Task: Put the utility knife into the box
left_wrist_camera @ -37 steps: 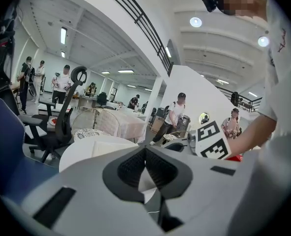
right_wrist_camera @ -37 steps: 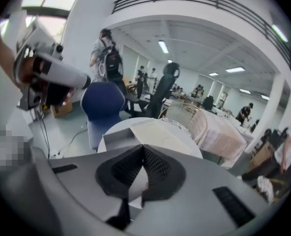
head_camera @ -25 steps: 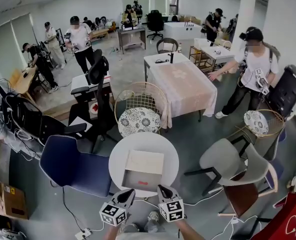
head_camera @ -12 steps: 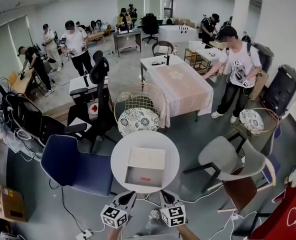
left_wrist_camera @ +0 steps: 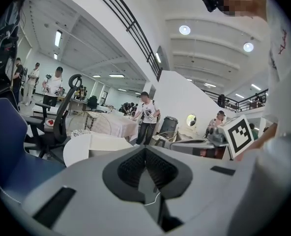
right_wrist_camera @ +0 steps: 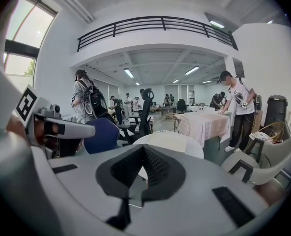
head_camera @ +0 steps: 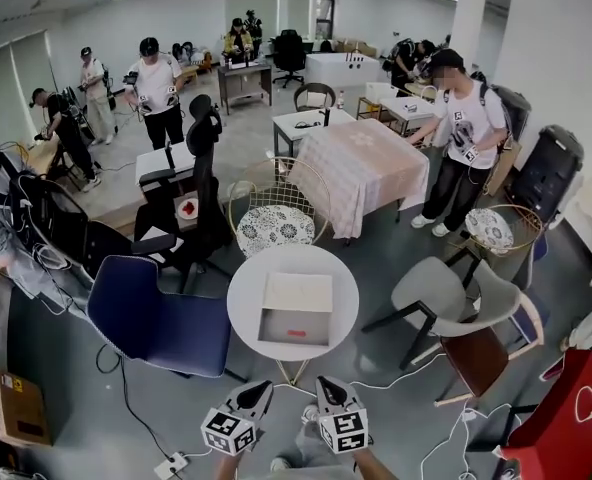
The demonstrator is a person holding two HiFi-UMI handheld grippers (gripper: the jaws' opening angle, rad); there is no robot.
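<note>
Left claw has its jaws together with nothing between them; the left gripper view shows the dark pads meeting at the tip. Right claw, just beside it, is likewise closed and empty. Both hang at the near side of the round white worktop, clear of its edge. On the worktop sits the open box. A small red thing, seemingly the utility knife, lies inside by the near wall. A blue chair stands left.
</note>
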